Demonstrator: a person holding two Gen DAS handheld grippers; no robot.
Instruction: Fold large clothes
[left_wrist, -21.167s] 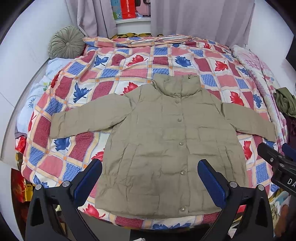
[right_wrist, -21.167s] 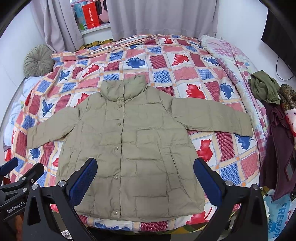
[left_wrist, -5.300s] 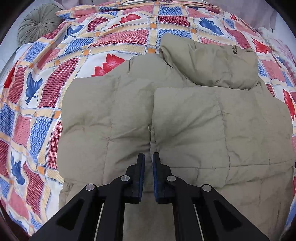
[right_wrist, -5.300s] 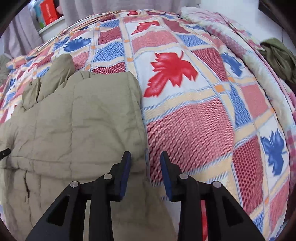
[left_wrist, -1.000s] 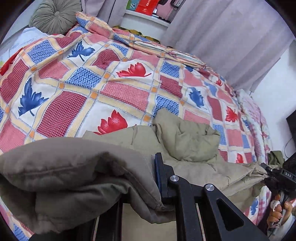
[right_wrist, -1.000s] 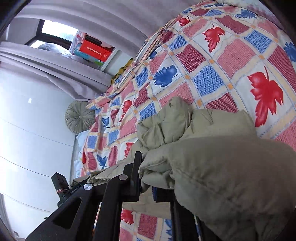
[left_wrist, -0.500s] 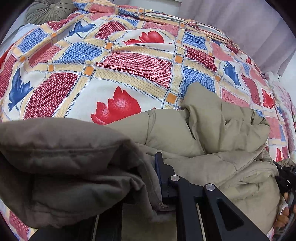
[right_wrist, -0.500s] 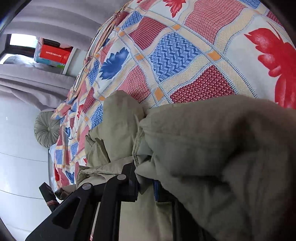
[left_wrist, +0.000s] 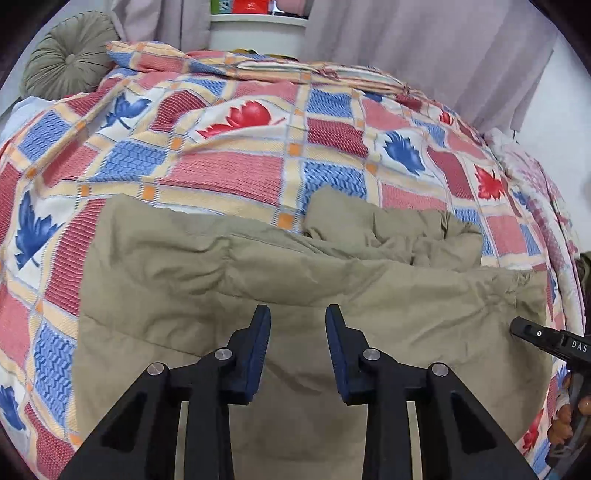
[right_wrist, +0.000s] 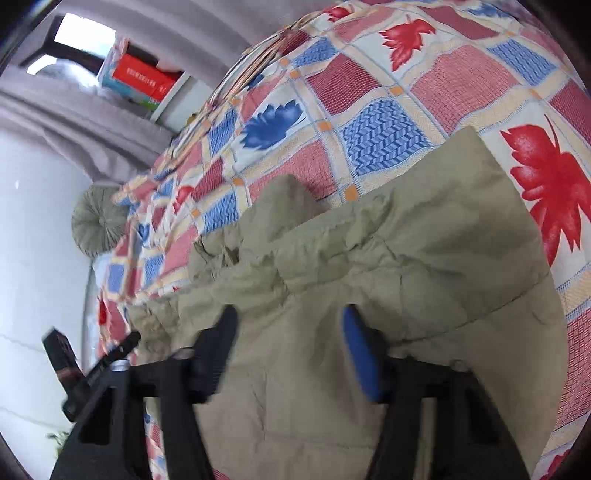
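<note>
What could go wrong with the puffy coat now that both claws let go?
The coat is thick and puffy, so its folded-over top layer might spring back open, since the left gripper and right gripper both hang open above it. The collar sticks out bunched past the fold, so the bundle may end up lumpy. The fold's edge looks wavy, so the next fold could come out crooked.
</note>
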